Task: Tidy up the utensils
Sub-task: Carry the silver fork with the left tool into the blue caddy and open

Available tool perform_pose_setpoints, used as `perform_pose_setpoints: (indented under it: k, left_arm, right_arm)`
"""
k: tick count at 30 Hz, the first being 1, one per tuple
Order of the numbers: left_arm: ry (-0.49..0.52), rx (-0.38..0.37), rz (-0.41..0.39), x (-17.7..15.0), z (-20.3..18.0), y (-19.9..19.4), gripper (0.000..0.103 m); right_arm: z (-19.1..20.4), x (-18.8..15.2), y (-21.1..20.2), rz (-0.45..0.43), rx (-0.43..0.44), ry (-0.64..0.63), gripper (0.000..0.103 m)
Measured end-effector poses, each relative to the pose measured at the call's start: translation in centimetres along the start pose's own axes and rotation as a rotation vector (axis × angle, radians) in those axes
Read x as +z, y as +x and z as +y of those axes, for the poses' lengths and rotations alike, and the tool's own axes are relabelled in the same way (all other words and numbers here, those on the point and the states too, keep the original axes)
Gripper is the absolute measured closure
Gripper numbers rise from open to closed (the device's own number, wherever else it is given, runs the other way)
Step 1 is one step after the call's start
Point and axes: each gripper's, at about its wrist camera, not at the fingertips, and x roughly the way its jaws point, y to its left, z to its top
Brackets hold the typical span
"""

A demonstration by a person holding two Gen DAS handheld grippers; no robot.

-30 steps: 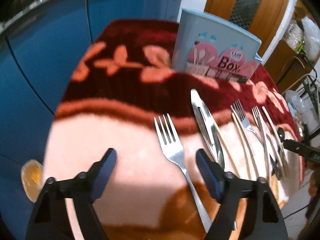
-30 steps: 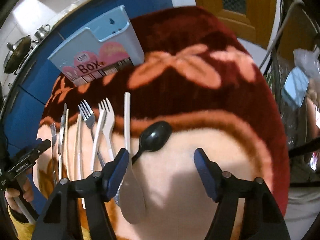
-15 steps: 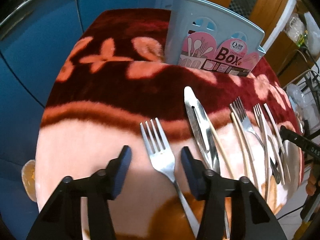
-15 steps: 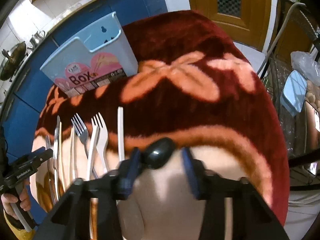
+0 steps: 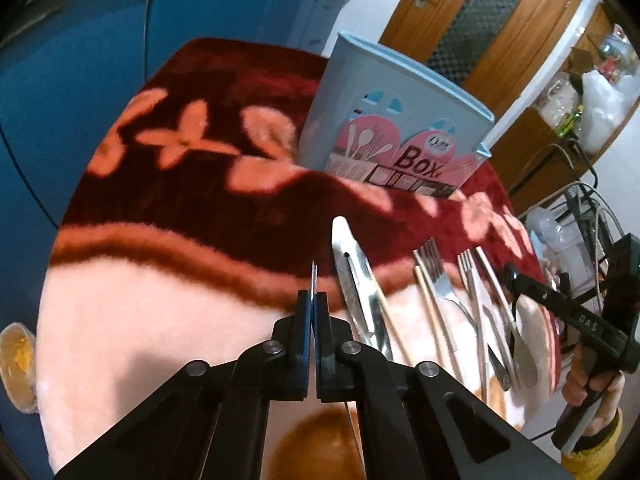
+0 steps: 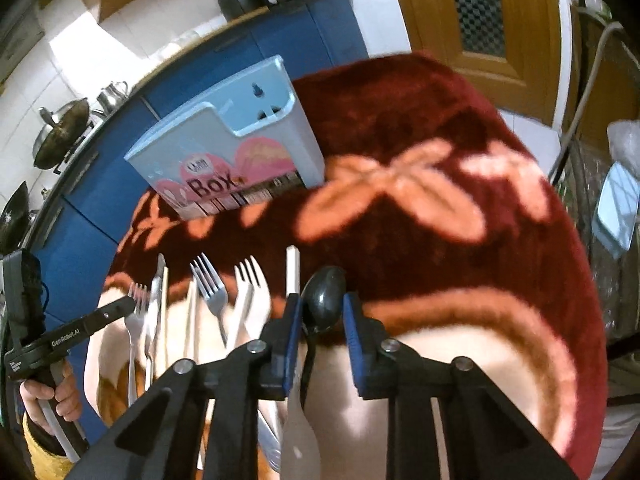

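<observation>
1. Left wrist view: my left gripper has just closed on the fork, tines pointing away toward the box.
2. My right gripper has been closing, fingers around the black spoon.

A dark red blanket with salmon flowers and a pale pink centre covers the worktop. The utensil box is light blue, pink-labelled. One spoon is black; cabinets are blue.
</observation>
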Motion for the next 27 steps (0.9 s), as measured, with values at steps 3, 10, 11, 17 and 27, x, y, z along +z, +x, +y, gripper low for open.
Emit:
perform_pose_setpoints:
  k: [3,10,11,17,27]
  left_arm:
    - [0.011,-0.020,-0.042,-0.3,-0.5,-0.8,0.102]
    - [0.072,-0.015,-0.205,-0.1,-2.1,-4.0,0.102]
    - [0.076,-0.015,-0.221,-0.1,-2.2,-4.4,0.102]
    - [0.109,0.006,-0.363,1.6,-3.4,-7.5,0.102]
    - [0.159,0.050,-0.549,7.7,-5.5,-11.4,0.102]
  right_arm:
    - [1.0,0.2,-1.1,-0.068,0.000,-0.045,0.100]
    - [2.2,0.5,-3.5,-0.188,0.022,-0.111,0.101]
    - [2.3,0.5,-3.6,-0.200,0.027,-0.116,0.101]
    - [3.2,1.4,-5.2,-0.307,0.087,-0.144,0.100]
    - [4.6,3.8,-5.6,-0.461,0.218,-0.180,0.100]
